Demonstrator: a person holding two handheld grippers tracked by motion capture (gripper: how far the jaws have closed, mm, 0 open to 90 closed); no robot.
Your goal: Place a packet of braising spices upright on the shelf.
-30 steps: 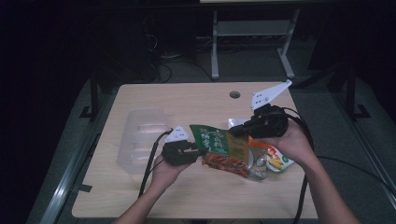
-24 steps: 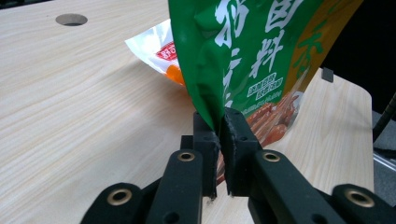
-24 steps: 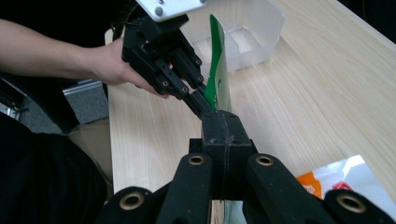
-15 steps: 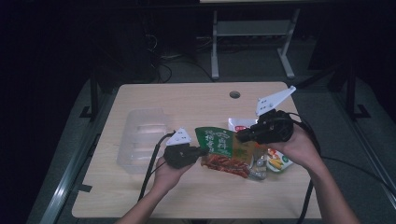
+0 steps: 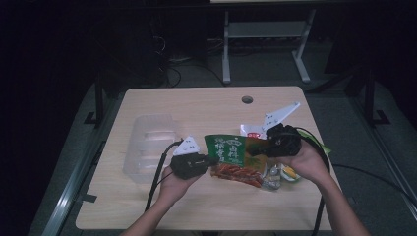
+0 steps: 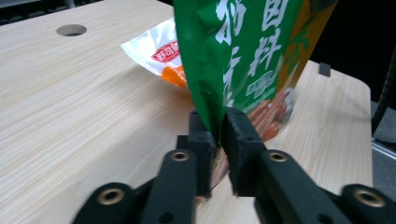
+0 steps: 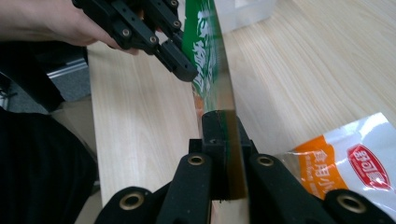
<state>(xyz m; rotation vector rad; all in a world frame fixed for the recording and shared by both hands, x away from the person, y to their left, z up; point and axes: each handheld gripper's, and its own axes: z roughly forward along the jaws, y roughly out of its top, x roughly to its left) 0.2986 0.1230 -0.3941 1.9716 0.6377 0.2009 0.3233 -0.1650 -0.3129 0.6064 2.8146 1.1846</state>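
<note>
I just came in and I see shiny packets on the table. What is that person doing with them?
A person at the wooden table holds a green snack bag up between two hand-held grippers. The left gripper pinches one edge of the bag, and its jaws have just been opening a little. The right gripper is clamped on the opposite edge. More packets lie on the table under the bag, among them a white and orange packet. A clear plastic tray sits to the left.

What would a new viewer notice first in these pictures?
The green snack packet is held above the table, stretched between the left gripper and the right gripper. Both have their fingers pinched on opposite edges. A clear plastic tray sits left of it.
</note>
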